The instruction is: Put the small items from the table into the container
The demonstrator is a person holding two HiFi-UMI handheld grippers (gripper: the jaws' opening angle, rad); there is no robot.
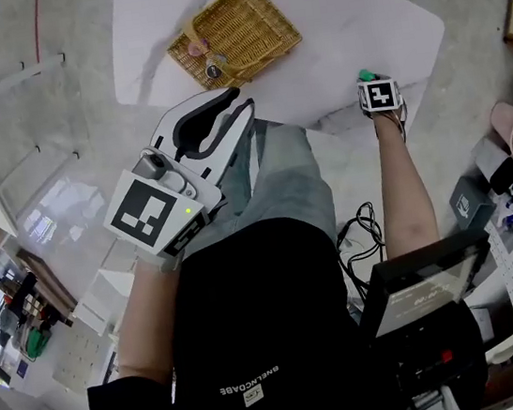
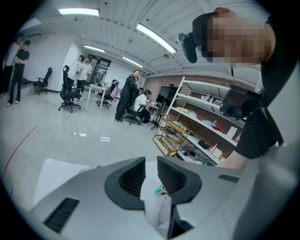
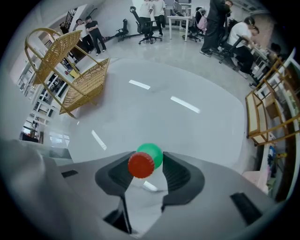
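Down at the counter's [image 1: 344, 16] near edge, right tool [image 3: 146, 161] looks clamped on a red-capped green piece [image 3: 151, 153]. It's yet to reach the wicker basket [image 1: 245, 21], well apart, which seems to hold a couple of bits already. Left tool [image 2: 151, 176] narrow, empty.

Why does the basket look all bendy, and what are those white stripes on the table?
Right gripper view: the wide lens bends the basket; the stripes on the table are ceiling lights reflecting; the close bottle looks big. Left gripper view: dark rounded corners, leaning shelves. Head view: table edges bow.
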